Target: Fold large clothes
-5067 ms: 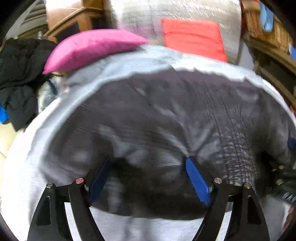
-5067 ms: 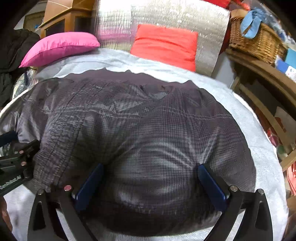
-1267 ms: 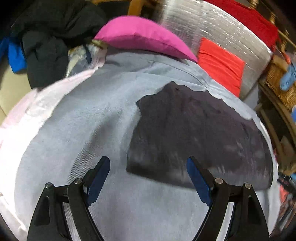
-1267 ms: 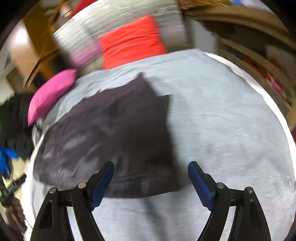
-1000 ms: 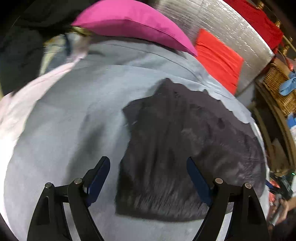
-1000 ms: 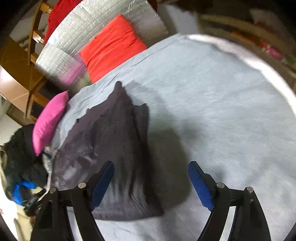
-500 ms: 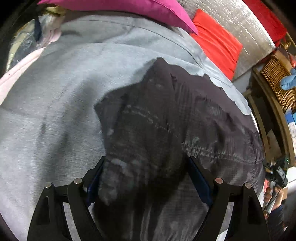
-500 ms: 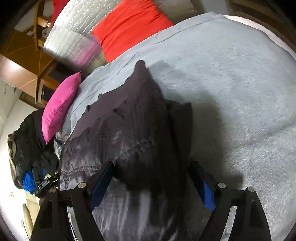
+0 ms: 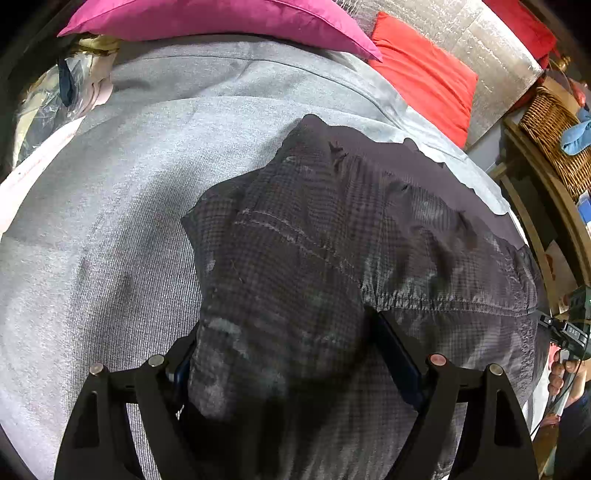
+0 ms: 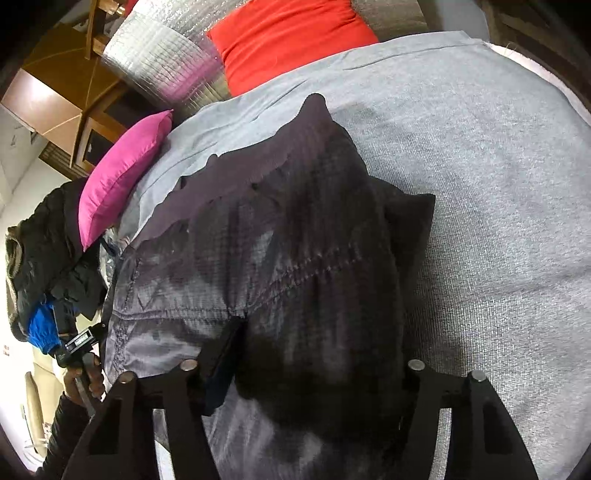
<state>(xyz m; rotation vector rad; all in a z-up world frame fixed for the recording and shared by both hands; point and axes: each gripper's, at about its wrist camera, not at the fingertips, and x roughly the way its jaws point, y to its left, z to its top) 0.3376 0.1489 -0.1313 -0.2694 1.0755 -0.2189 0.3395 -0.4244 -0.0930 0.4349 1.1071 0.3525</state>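
A dark grey checked garment (image 9: 332, 240) lies folded into a long band across the grey bed sheet (image 9: 110, 221). My left gripper (image 9: 291, 365) is low over its left end. Its jaws stand wide, and a hump of the fabric rises between the blue pads (image 9: 399, 362). In the right wrist view the same garment (image 10: 295, 240) fills the middle. My right gripper (image 10: 314, 369) straddles its right end and its jaws are closing around a thick fold. The fabric hides the right pad.
A pink pillow (image 9: 221, 18) and a red cushion (image 9: 424, 74) lie at the head of the bed against a silver panel. A wicker basket (image 9: 554, 140) stands on a wooden shelf to the right. Dark clothes (image 10: 48, 240) are piled beside the bed. Bare sheet (image 10: 498, 184) lies right of the garment.
Both grippers have come down onto the garment's two ends, so fabric now sits between each pair of jaws. The right jaws have narrowed. The left jaws keep their width.
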